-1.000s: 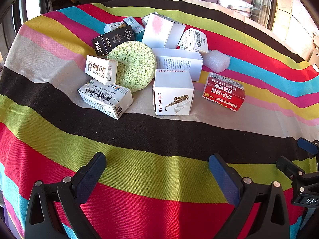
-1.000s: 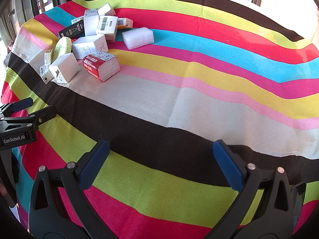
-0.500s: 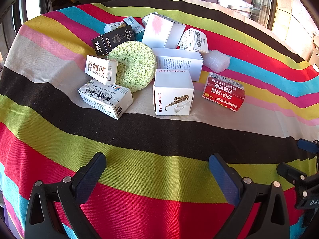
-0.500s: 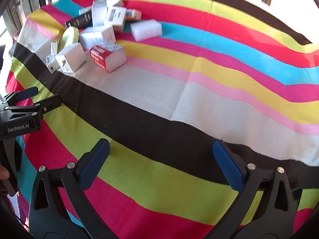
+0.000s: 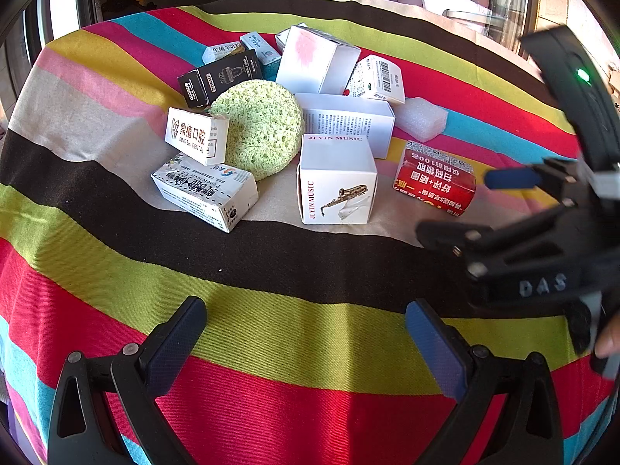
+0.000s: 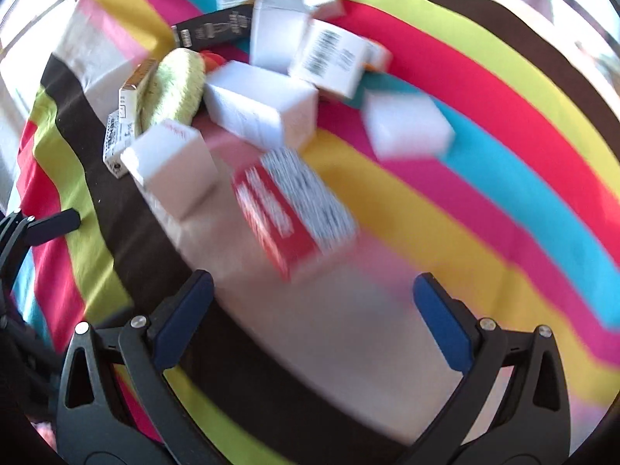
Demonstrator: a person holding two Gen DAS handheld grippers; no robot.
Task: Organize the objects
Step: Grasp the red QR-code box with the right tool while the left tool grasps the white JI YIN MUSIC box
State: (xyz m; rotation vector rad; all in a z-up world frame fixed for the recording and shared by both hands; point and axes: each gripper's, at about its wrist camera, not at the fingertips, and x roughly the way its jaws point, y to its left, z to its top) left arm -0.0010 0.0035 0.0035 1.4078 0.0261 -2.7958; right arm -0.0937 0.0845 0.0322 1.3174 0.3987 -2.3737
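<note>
The right gripper (image 6: 310, 310), fingers wide and empty, faces the red box (image 6: 294, 209) lying just beyond them, long axis running near-to-far; the left gripper (image 5: 306, 333), equally wide, sits farther back.

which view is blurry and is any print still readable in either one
Right wrist view: motion-smeared, worst on the red box and the striped cloth near it; its print is unreadable. Left wrist view: sharp, with "JIYIN MUSIC" legible on the white saxophone box, though the right hand-held gripper at its edge is slightly smeared. Both bend straight stripes, fisheye style.
</note>
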